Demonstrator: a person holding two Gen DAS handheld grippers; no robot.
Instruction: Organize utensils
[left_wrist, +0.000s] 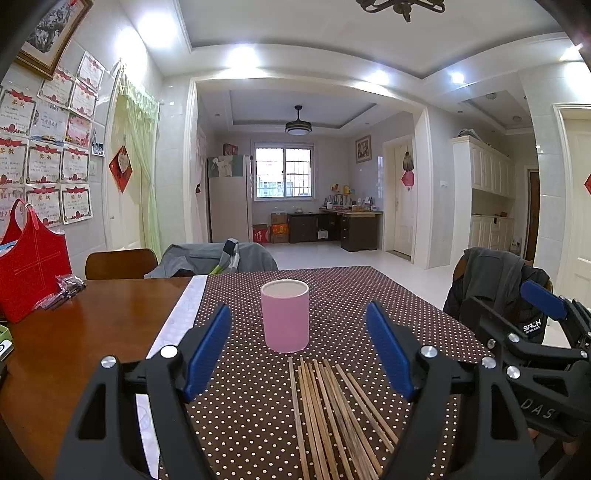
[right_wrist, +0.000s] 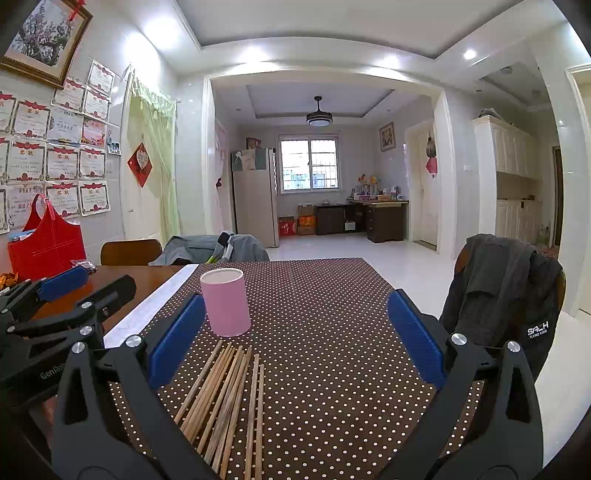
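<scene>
Wooden chopsticks (left_wrist: 332, 413) are laid in a loose bundle on the dotted cloth (left_wrist: 369, 295), just short of an upright pink cup (left_wrist: 284, 314). Both are framed between the blue pads of the left gripper (left_wrist: 299, 354), whose jaws are spread wide and hold nothing. The right gripper (right_wrist: 295, 350) is likewise held wide and empty, with the chopsticks toward its left pad.

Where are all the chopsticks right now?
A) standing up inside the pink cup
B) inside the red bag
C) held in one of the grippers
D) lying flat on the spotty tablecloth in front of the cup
D: the chopsticks lie flat on the dotted tablecloth, just in front of the pink cup, and both grippers are open and hold nothing.
</scene>
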